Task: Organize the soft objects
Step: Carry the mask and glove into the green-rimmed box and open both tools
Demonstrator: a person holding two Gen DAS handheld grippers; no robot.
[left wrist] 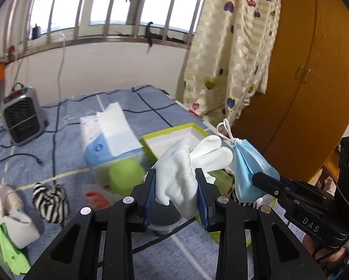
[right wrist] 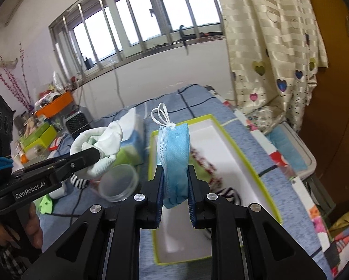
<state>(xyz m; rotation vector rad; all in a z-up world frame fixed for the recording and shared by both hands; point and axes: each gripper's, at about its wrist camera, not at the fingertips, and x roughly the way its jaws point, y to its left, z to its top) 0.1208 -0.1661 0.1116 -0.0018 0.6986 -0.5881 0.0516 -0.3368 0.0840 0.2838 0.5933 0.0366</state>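
Left gripper [left wrist: 175,190]: jaws pinched a white glove [left wrist: 186,163], held up beside the box. Right gripper [right wrist: 175,194]: jaws clamped a folded blue face mask [right wrist: 175,158] above the box. Writing read "DAS" on the right gripper, "GenRobot.AI" on the left. Green-rimmed box [right wrist: 244,154], white inside, held striped and green fabric. Tissue pack [left wrist: 109,135] sat left of the box; striped sock [left wrist: 49,200] farther left.

My left wrist camera looks forward along its fingers, close above the blue bedspread [left wrist: 118,107], facing the window [left wrist: 109,2]. My right one sits just beside it, angled down over the green-rimmed box [right wrist: 244,154]. Both share the box, tissue pack [left wrist: 109,137], window and curtain [right wrist: 274,46].
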